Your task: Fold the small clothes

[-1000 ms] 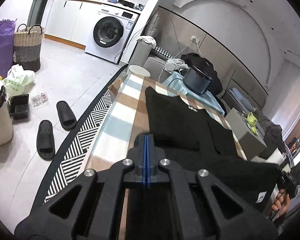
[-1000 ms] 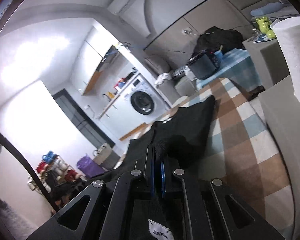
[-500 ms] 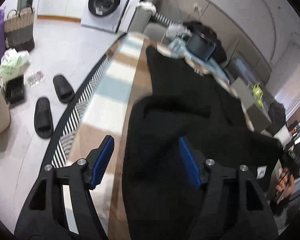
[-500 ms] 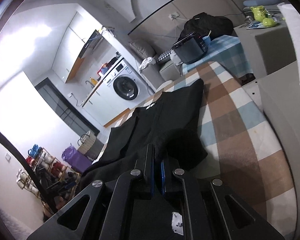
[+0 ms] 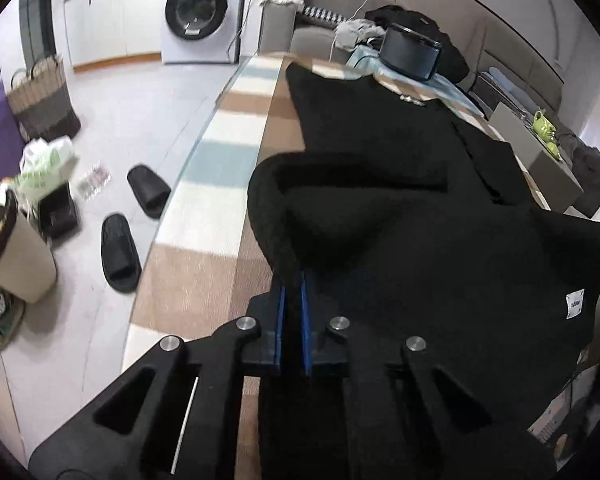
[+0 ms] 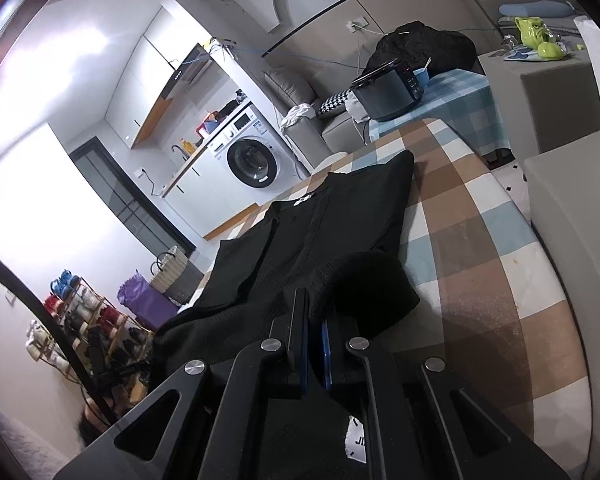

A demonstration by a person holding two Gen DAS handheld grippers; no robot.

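Left claw (image 5: 292,280) reclosed on garment (image 5: 400,208); slippers (image 5: 118,252) beside.

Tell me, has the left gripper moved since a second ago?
Yes. The left gripper has tipped down and moved along the checked table; the washing machine slid up-frame. Its jaws, just closing, now pinch the black garment.

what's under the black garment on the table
The black garment lies on a checked tablecloth of brown, blue and white squares, showing along both its sides. Whatever lies beneath its middle is covered.
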